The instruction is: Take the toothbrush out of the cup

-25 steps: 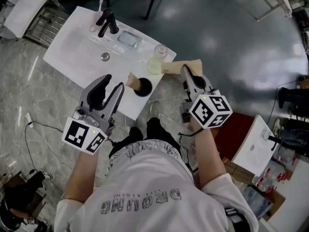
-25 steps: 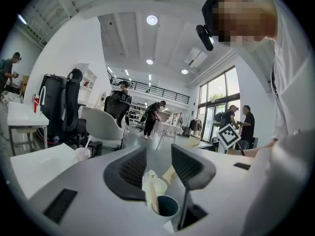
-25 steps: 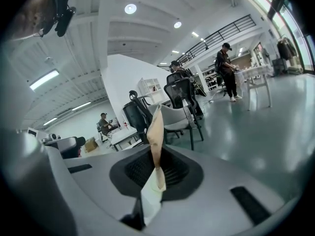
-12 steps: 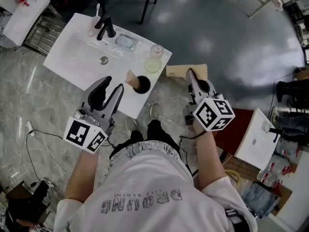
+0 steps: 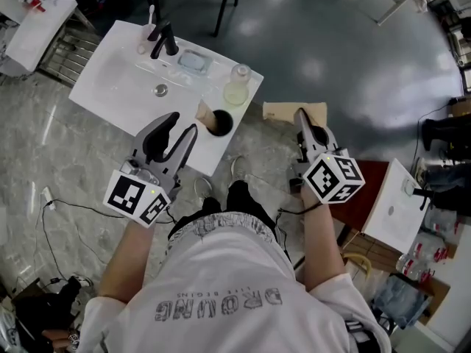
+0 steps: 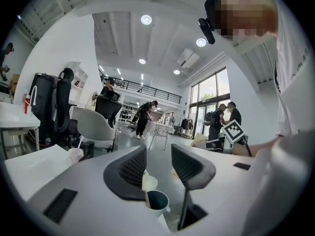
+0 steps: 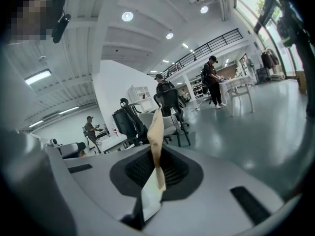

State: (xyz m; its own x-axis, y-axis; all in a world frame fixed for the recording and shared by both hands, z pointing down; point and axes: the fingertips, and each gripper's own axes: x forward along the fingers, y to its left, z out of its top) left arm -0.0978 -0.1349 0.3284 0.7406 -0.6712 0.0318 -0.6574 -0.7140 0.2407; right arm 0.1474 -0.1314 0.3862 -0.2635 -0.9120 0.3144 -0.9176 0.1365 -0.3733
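Packet of tan paper, flat and long, pinched edge-on in right gripper. Jaws nearly together, nothing but the thin packet between the pads; tan upper part and white lower part visible in the right gripper view. Contents not readable, so no telling whether a toothbrush lies inside. Held in the air over grey floor, just past the right edge of white sink worktop, clear of every cup.

Dark round cup on the near edge of the worktop, upright, mouth open. Pale tan piece touching its left side; shape hard to make out.

Left gripper near the dark cup, pointing level toward it. Jaws spread wide, nothing between the pads; cup visible through the gap in the left gripper view.

Farther back along the right edge: clear glass with yellowish liquid, then small clear jar just beyond it. Pale blue soap dish to their left.

At the far side, black faucet above the basin's round metal drain. Just beside the faucet, pink cup with white toothbrush standing upright in it, well apart from both grippers.
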